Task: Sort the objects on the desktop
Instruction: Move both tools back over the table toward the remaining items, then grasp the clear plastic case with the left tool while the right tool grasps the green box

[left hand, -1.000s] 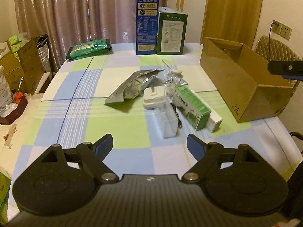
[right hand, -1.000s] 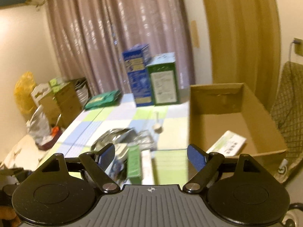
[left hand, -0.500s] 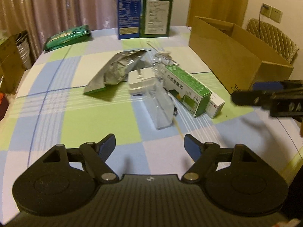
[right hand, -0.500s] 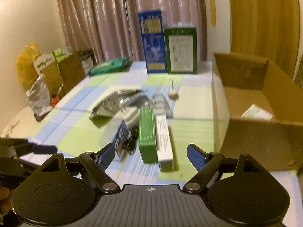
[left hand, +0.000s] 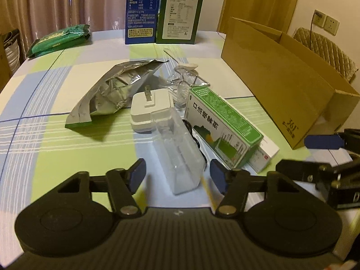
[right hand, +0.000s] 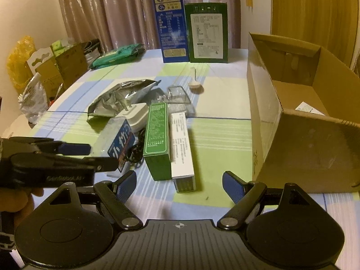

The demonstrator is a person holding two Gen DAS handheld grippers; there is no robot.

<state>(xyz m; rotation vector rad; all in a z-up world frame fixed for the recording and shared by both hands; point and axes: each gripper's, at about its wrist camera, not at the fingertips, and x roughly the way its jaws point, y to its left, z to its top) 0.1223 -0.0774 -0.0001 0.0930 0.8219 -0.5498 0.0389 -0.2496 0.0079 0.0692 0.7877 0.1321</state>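
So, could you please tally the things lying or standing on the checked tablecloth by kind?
Upright cartons: 2, tall blue carton, dark green carton
Flat boxes: 2, green medicine box, slim white box
Bags: 2, silver foil pouch, green packet
Clear plastic package: 1
White charger: 1
White spoon: 1
Open cardboard box: 1
Total: 10
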